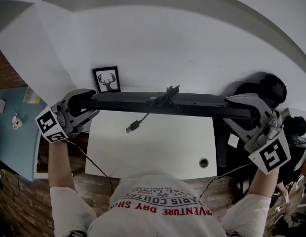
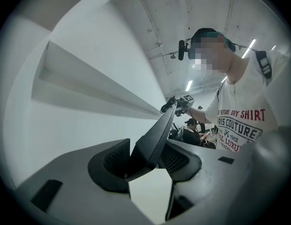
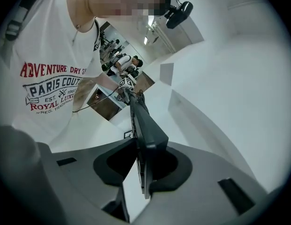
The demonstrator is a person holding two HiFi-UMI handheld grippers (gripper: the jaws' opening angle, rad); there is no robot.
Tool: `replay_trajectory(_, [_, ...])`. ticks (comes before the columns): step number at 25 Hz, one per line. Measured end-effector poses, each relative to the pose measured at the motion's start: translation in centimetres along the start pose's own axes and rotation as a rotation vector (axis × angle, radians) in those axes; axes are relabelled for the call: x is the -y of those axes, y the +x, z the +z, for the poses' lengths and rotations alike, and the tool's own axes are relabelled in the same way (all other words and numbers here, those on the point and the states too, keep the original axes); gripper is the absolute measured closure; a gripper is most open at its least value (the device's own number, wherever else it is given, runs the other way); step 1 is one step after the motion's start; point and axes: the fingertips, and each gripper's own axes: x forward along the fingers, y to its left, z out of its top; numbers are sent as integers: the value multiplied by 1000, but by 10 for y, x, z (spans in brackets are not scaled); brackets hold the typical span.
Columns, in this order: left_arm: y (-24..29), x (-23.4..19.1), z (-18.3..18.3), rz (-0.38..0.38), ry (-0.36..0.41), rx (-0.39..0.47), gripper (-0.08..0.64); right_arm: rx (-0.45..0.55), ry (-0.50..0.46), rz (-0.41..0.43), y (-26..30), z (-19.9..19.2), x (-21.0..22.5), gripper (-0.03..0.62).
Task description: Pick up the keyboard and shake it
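Bench (image 1: 163,147): white, beneath the raised keyboard (image 1: 192,104).
Left gripper (image 1: 86,102): jaws clamped on its left end.
Right gripper (image 1: 240,108): jaws clamped on its right end.
Long axis: level, gripper to gripper — shaking needs both hands together.

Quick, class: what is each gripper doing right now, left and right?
Left gripper: closed, holding the keyboard.
Right gripper: closed, holding the keyboard's other end.

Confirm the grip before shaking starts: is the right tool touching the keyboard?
Touching. The right gripper view shows the keyboard end pinched between the pads of the right tool.
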Motion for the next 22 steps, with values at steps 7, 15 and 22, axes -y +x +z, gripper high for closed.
replay_trajectory(7, [10,3,-6,-11,-22,-4,365,-4,37,41,-3,-12,0,483])
replay_trajectory(15, [28,8,20,54,62,-120,351,129,281,-20,-10,-41,-15,483])
replay_trajectory(22, [18,33,108,102,409,-188,345,184,262,-212,-12,-48,-43,485])
